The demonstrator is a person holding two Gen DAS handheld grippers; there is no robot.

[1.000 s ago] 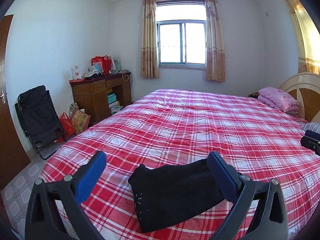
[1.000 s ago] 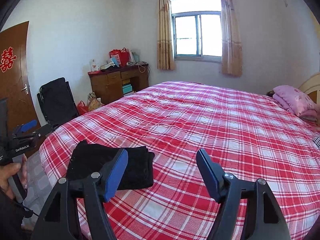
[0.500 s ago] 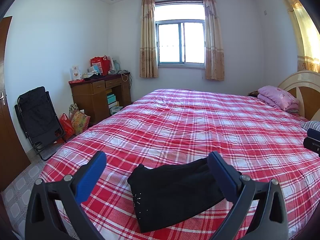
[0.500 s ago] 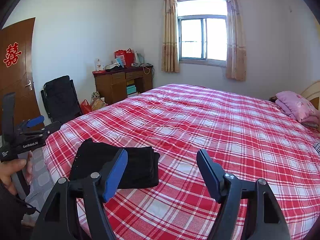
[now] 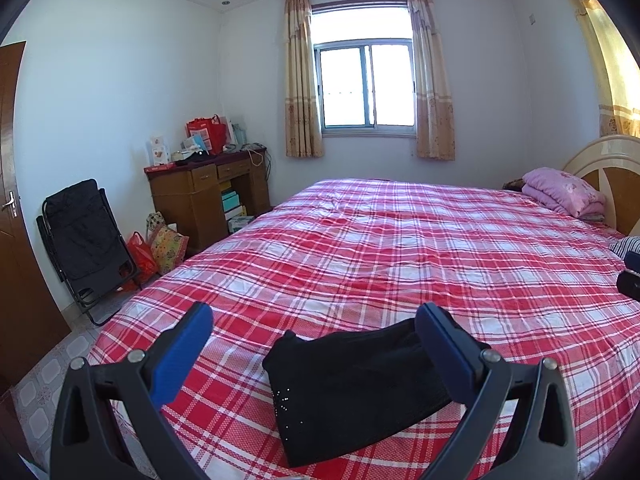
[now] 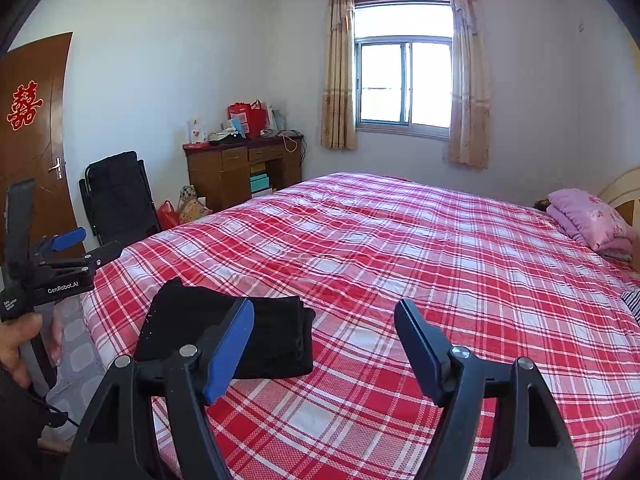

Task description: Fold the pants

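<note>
Both claws, left claw and right claw, hang wide and empty above the bed; the pants lie folded compactly at its near corner, apparently finished.

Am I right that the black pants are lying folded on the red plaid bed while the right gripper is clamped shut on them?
Not quite. The black pants do lie folded on the red plaid bed, but the right gripper is open and holds nothing, as the right wrist view shows.
</note>
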